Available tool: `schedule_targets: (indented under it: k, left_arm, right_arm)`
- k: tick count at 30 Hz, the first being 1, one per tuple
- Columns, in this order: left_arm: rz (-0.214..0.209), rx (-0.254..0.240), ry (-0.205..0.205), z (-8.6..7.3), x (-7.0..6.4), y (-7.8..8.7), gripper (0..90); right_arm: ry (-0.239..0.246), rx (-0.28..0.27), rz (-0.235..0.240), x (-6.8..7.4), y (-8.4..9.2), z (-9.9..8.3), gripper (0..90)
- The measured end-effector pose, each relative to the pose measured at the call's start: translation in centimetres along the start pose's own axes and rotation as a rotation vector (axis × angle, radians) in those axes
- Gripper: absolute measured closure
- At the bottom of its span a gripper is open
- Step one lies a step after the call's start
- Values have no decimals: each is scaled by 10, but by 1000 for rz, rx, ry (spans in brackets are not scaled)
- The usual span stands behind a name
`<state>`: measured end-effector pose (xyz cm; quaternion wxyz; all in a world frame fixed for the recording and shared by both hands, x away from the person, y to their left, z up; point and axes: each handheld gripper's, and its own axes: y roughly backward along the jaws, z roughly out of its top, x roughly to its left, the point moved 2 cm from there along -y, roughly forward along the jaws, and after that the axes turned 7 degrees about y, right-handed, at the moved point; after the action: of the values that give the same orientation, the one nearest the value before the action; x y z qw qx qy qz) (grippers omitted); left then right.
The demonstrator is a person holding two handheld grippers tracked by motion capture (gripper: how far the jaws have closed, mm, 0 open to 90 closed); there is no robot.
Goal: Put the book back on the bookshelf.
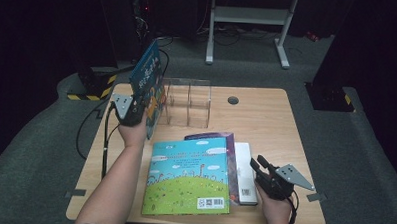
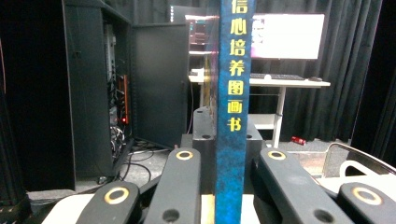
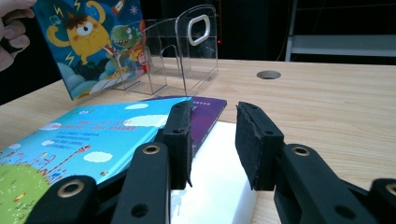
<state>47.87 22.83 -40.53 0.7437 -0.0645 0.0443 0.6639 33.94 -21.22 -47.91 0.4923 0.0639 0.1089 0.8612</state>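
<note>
Blue picture book [image 1: 147,85] clamped upright by the spine in the closed left gripper [image 1: 131,109], raised just left of the clear acrylic book rack [image 1: 187,102]. Best kept vertical, lined up with a slot, then lowered gently. Right gripper [image 1: 264,175] partly open, empty, over the white book [image 1: 244,168]. Pale wooden table [image 1: 266,119], grey carpet [image 1: 365,148], dark room.

Dark-blue book [image 1: 148,85] (yellow spine lettering), sky-blue-and-green picture book [image 1: 189,176], purple book [image 1: 229,143], white book [image 1: 245,171]
</note>
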Motion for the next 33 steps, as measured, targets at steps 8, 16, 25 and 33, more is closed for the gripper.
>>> schedule_targets:
  k: [8,16,25,33]
  left_arm:
    - [-5,-17,-6,-2,-1,2,830]
    - [-4,-18,-16,-5,-1,3,830]
    - [-25,-37,-23,-14,5,12,827]
    - [-10,-29,-11,-14,12,16,821]
  right_arm:
    - [0,-1,-1,0,0,0,661]
    - [0,-1,0,0,0,0,661]
    - [6,-1,3,2,-1,0,661]
    - [6,-4,4,3,0,1,661]
